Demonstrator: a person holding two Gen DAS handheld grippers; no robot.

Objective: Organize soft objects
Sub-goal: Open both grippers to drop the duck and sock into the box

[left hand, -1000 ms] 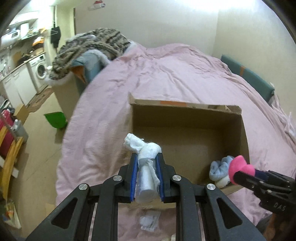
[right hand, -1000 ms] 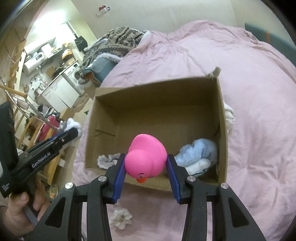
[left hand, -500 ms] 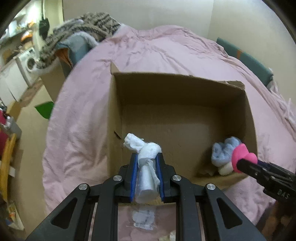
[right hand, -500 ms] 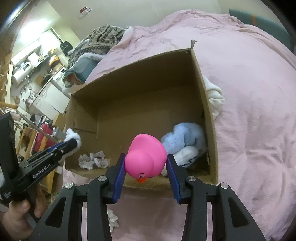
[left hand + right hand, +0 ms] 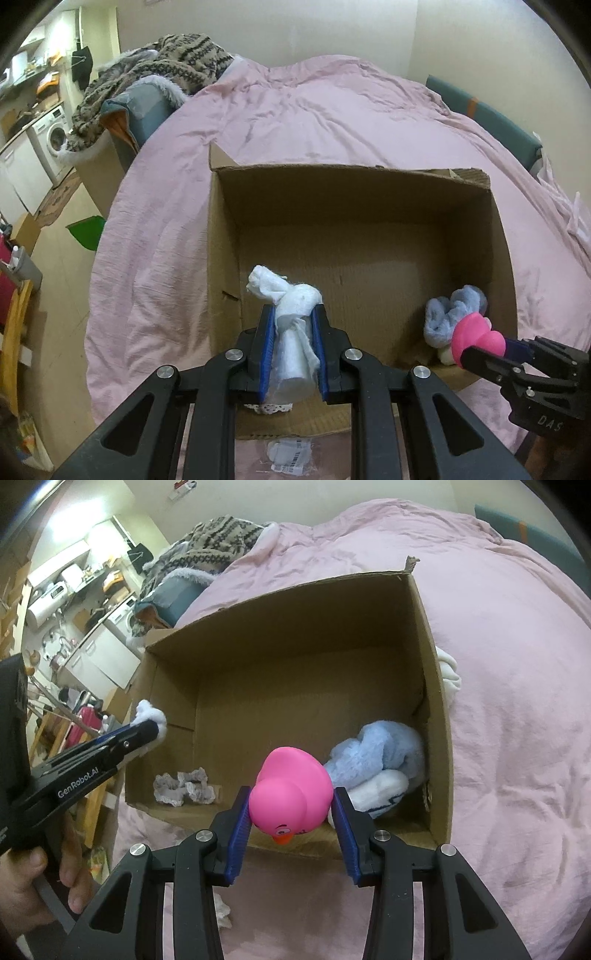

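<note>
An open cardboard box (image 5: 354, 192) (image 5: 432, 672) sits on a pink bed. My left gripper (image 5: 293, 321) is shut on a white rolled cloth (image 5: 291, 325) and holds it over the box's near left corner; it shows in the right wrist view (image 5: 147, 727) too. My right gripper (image 5: 291, 812) is shut on a pink rubber duck (image 5: 291, 794) over the box's near edge; the duck also shows in the left wrist view (image 5: 476, 336). Inside the box lie a light blue fluffy cloth (image 5: 380, 753) (image 5: 454, 310) and a grey lace cloth (image 5: 184, 788).
A white cloth (image 5: 448, 672) lies on the pink bedspread (image 5: 332, 110) beside the box's right wall. A small packet (image 5: 288, 454) lies in front of the box. A patterned blanket pile (image 5: 155, 70) is at the back left. The floor with a green dustpan (image 5: 86, 232) is to the left.
Both grippers have moved forward over the box with their loads. The grey lace cloth now lies further under the left gripper's view.
</note>
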